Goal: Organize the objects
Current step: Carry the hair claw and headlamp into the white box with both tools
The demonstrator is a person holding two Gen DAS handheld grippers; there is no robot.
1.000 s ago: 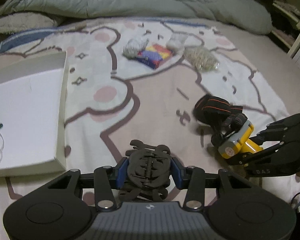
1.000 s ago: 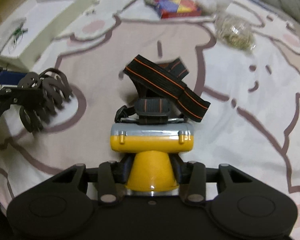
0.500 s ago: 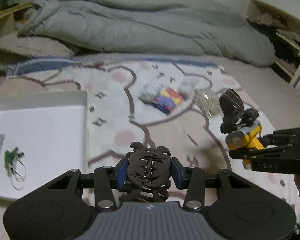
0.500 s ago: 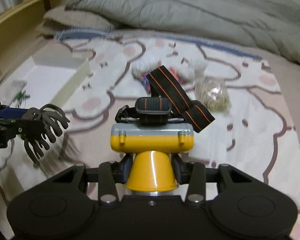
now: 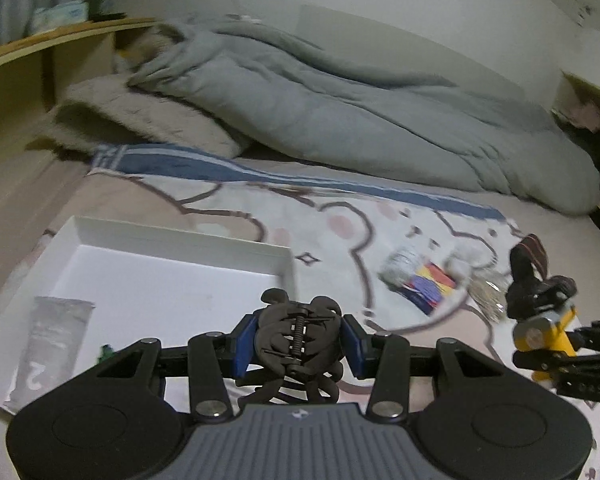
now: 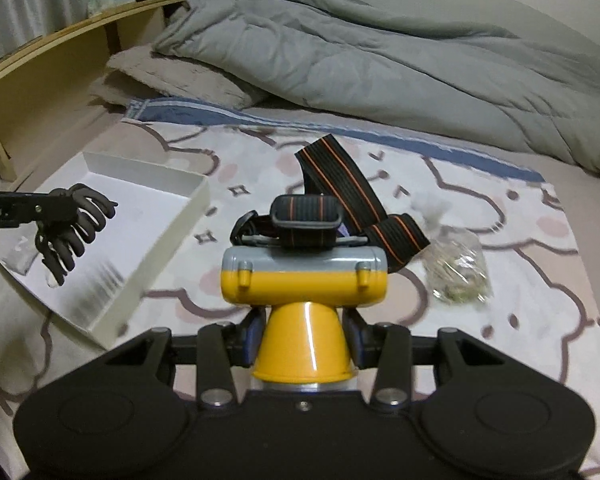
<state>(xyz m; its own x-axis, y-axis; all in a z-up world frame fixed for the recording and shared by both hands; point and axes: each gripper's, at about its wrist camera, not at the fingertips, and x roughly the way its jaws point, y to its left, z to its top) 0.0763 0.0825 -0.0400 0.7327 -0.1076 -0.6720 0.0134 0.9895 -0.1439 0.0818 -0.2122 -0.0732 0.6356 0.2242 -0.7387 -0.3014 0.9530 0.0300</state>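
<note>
My left gripper (image 5: 298, 344) is shut on a black hair claw clip (image 5: 296, 336), held in the air over the near edge of a white shallow box (image 5: 180, 240); the clip (image 6: 74, 232) also shows above the box (image 6: 172, 240) in the right wrist view. My right gripper (image 6: 302, 340) is shut on the yellow cone of a yellow and grey headlamp (image 6: 304, 280), whose black strap with orange stripes (image 6: 348, 184) hangs forward. The headlamp (image 5: 540, 332) is lifted off the bed, right of the box.
In the box lie a clear plastic pouch (image 5: 52, 340) and something small and green (image 5: 107, 350). On the patterned bedsheet (image 6: 520, 280) sit a clear bag of small bits (image 6: 458, 268), a colourful packet (image 5: 430, 286) and white wads (image 5: 400, 268). A grey duvet (image 6: 380, 60) and wooden headboard shelf (image 6: 52, 64) lie behind.
Both grippers have risen off the bed with their objects and tilted up. The left one has carried the clip leftward over the white box; the headlamp now hangs in the air.
</note>
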